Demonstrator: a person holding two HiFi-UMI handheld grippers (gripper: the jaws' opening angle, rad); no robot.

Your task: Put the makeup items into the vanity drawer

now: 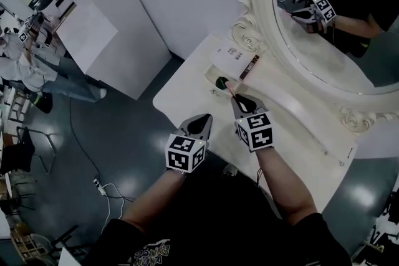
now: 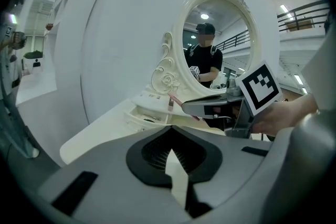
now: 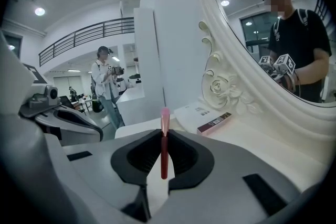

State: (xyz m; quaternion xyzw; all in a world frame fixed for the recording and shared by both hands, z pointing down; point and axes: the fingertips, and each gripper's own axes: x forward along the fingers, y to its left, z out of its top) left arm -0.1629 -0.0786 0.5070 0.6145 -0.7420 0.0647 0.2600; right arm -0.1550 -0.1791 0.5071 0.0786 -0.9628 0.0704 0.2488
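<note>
Pink makeup stick [image 3: 164,147] clamped in right gripper [image 3: 164,132], near open drawer [image 2: 139,121]

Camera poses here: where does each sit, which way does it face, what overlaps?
Head view: on the head, steeply down at the vanity top; shows forearms, left gripper, right gripper.
Left gripper view: on the left gripper, along its shut fingers toward the mirror; right gripper at right.
Right gripper view: on the right gripper, toward the mirror; fingers shut on the pink makeup stick.
Shared: all three see the mirror.
</note>
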